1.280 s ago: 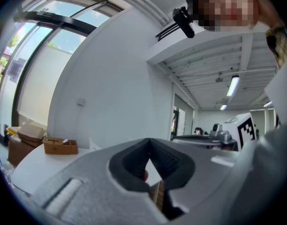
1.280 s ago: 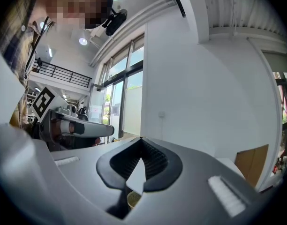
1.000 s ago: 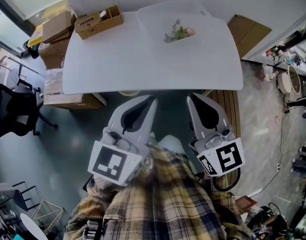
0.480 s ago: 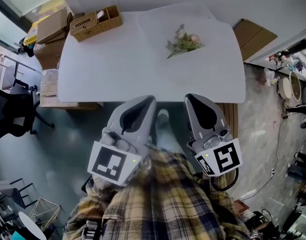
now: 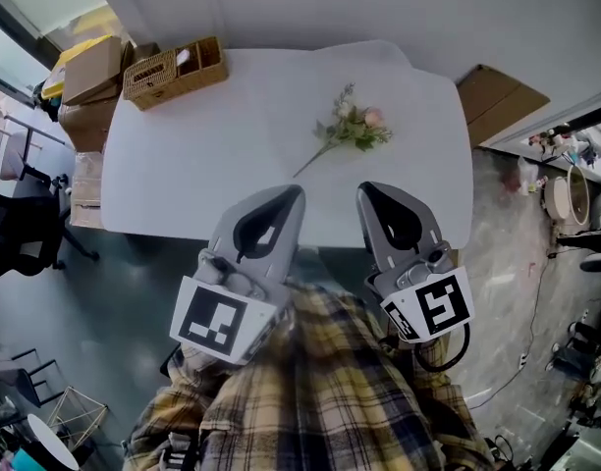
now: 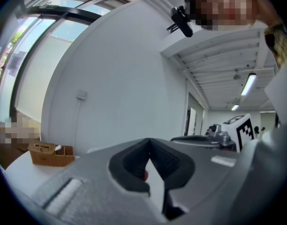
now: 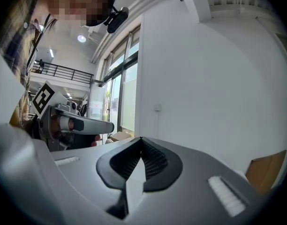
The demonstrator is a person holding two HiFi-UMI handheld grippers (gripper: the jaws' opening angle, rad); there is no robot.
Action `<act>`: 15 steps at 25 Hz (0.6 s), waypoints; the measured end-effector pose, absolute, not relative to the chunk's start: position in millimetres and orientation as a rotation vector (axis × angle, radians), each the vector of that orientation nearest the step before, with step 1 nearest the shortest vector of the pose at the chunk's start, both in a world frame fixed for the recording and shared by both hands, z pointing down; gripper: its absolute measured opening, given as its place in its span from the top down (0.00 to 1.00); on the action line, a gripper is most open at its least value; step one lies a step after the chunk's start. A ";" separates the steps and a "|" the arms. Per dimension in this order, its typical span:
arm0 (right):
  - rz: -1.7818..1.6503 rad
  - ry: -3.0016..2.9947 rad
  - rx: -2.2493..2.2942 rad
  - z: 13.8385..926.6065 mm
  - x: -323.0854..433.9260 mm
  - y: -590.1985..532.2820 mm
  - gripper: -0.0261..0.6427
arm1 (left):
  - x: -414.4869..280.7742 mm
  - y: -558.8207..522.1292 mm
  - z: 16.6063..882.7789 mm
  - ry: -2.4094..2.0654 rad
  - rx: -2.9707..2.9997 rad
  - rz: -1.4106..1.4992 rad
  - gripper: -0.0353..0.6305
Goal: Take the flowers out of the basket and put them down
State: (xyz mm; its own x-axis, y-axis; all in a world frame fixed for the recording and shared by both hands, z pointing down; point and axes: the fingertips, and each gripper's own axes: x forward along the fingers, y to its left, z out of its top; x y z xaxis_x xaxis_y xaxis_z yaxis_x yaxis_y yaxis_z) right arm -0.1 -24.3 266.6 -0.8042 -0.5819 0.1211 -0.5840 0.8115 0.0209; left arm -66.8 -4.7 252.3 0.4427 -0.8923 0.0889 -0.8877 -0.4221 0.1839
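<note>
A small bunch of pink flowers with green leaves [image 5: 355,128] lies flat on the white table [image 5: 183,165], right of the middle. The wicker basket [image 5: 175,69] stands at the table's far left corner and shows again in the left gripper view as the basket [image 6: 52,153]. My left gripper [image 5: 293,192] and right gripper [image 5: 367,189] hover side by side over the table's near edge, both shut and holding nothing. The flowers' stem end lies just beyond the left gripper's tip. In their own views the left gripper [image 6: 149,139] and right gripper [image 7: 141,138] have their tips touching.
Cardboard boxes [image 5: 89,72] are stacked on the floor left of the table. A flat cardboard sheet [image 5: 502,91] leans at the right. A black chair [image 5: 21,234] stands at the far left. A white wall runs behind the table.
Both grippers and the camera have moved forward toward the table. The tips went from short of the table's near edge to over it. Flowers and basket stay where they were.
</note>
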 end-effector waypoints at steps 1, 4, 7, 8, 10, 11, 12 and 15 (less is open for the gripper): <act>0.024 -2.877 0.922 265.1 2.8 -36.1 0.95 | -64.7 -15.0 250.8 -1.569 2.489 -0.034 0.94; 0.017 -2.886 0.910 261.2 12.6 -68.8 0.95 | -59.4 -43.6 247.0 -1.607 2.476 -0.047 0.94; 0.007 -2.893 0.882 259.9 20.8 -94.8 0.95 | -55.8 -66.9 247.2 -1.647 2.453 -0.040 0.94; 0.004 -2.895 0.872 260.3 23.3 -102.3 0.95 | -54.7 -73.7 247.4 -1.659 2.443 -0.037 0.94; 0.001 -2.898 0.854 261.6 28.0 -116.0 0.95 | -53.2 -85.7 248.3 -1.685 2.430 -0.032 0.94; 0.003 -2.899 0.849 262.6 30.1 -122.0 0.95 | -52.9 -90.5 249.4 -1.696 2.424 -0.029 0.94; 0.005 -2.899 0.846 264.0 31.9 -127.4 0.95 | -52.7 -94.6 250.7 -1.704 2.415 -0.027 0.94; 0.014 -2.893 0.845 268.3 34.3 -140.9 0.95 | -53.4 -104.3 252.9 -1.716 2.403 -0.019 0.94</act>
State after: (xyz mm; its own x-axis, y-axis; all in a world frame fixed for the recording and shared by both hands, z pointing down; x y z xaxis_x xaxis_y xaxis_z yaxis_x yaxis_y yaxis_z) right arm 34.3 -140.9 268.3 -0.8354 -0.5353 0.1248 -0.5365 0.8435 0.0271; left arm -53.4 -104.3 252.9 0.3305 -0.9386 0.0986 -0.9362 -0.3128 0.1602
